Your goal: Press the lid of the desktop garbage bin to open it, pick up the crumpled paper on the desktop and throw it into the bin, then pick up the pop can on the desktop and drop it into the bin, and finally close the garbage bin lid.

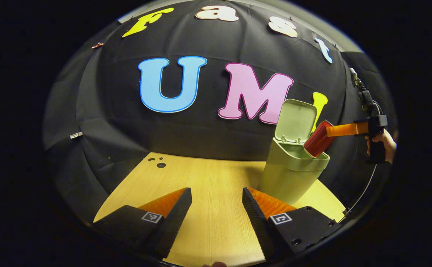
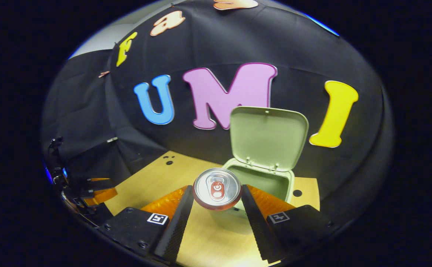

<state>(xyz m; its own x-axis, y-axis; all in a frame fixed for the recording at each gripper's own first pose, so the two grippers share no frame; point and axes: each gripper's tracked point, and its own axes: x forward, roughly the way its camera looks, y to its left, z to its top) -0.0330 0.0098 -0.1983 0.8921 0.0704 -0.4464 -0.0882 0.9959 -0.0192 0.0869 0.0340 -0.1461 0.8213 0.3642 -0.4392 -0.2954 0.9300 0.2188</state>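
In the right gripper view, the right gripper [image 2: 217, 198] grips a red aluminium pop can [image 2: 217, 193] between its two fingers, one pressing each side, the silver top with its pull tab facing the camera. Just beyond the can, toward 1 o'clock, stands the pale green plastic desktop garbage bin [image 2: 275, 181] on the light wooden desktop [image 2: 152, 178], its hinged lid [image 2: 268, 137] raised upright behind the open mouth.

In the left gripper view, the left gripper [image 1: 217, 202] hangs over bare desktop [image 1: 208, 178] with its fingers spread wide and nothing between them. The bin [image 1: 288, 178] sits at 2 o'clock from it, lid [image 1: 296, 122] up. The can [image 1: 317, 140] is tilted, its lower end at the bin's rim, held by the right gripper [image 1: 329, 130] reaching in from 3 o'clock with a hand [image 1: 384, 142] behind it.
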